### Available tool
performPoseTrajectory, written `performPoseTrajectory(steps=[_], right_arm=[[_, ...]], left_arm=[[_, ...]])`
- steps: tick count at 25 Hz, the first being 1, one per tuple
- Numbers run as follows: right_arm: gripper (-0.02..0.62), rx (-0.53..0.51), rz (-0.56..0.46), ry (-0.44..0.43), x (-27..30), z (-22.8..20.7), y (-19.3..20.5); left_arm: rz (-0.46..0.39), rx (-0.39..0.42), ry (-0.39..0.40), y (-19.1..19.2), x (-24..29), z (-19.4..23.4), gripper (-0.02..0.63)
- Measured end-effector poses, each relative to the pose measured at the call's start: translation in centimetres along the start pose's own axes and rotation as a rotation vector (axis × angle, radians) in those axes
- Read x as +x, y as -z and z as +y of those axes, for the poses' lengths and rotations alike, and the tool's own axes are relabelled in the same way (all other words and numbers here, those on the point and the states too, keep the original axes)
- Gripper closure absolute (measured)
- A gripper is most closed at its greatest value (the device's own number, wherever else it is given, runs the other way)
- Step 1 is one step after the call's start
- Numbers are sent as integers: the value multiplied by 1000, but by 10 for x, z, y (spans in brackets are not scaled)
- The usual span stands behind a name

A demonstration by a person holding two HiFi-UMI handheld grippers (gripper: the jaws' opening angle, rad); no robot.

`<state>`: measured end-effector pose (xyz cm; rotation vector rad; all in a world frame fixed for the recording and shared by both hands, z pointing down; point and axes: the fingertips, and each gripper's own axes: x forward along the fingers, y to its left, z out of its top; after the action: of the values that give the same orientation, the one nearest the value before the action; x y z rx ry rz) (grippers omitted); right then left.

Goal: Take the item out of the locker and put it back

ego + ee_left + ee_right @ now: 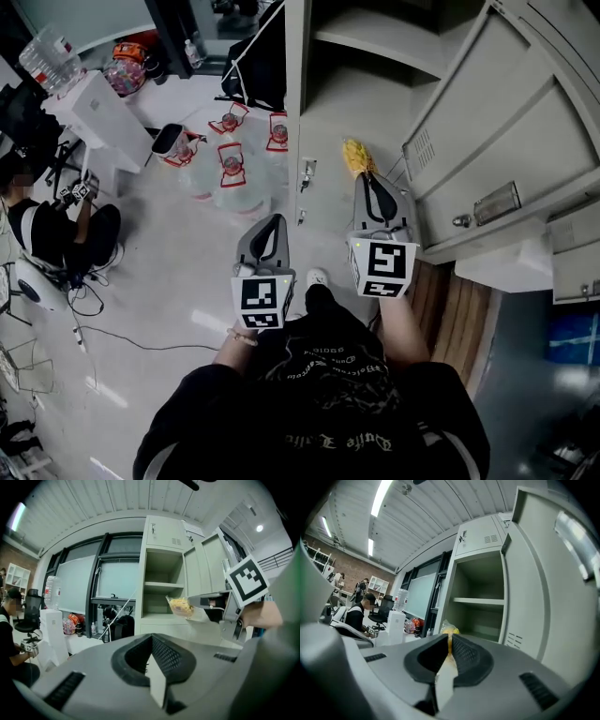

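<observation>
**Inspector:** Condition of the room?

**Assistant:** Pale glossy floor (169, 281), with dark cables (103, 328) trailing across it. Clear water jugs with red handles (230, 173) stand grouped on the floor beside the tall beige metal locker (323, 112). A black backpack (258, 66) sits near the locker's side. At far left, a white boxy surface (94, 117) carries a large clear water bottle (52, 58). A seated person (56, 234) is close by.

**Inspector:** And the locker?

**Assistant:** Its beige metal door (487, 131) stands swung wide. One inner shelf (480, 601) crosses the open compartment.

**Inspector:** Location of the item?

**Assistant:** The clear plastic bag of yellow snack (354, 155) hangs in the air at the locker's mouth. The fingers of the right gripper (364, 178) pinch it at its edge. The left gripper (273, 223) is held to the left of the right one, apart from the bag, with its fingers pressed together on nothing.
</observation>
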<state>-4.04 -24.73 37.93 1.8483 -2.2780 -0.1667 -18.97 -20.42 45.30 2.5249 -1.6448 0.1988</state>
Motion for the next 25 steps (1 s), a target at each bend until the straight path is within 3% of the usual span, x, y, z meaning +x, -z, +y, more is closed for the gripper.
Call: performPoseTrajectory(steps=[12, 25], right_arm=[[572, -58, -14, -15, 87, -22, -20], [572, -112, 61, -33, 170, -49, -5]], left_arm=[[-10, -10, -72, -21, 43, 31, 600], [0, -38, -151, -35, 78, 57, 600]])
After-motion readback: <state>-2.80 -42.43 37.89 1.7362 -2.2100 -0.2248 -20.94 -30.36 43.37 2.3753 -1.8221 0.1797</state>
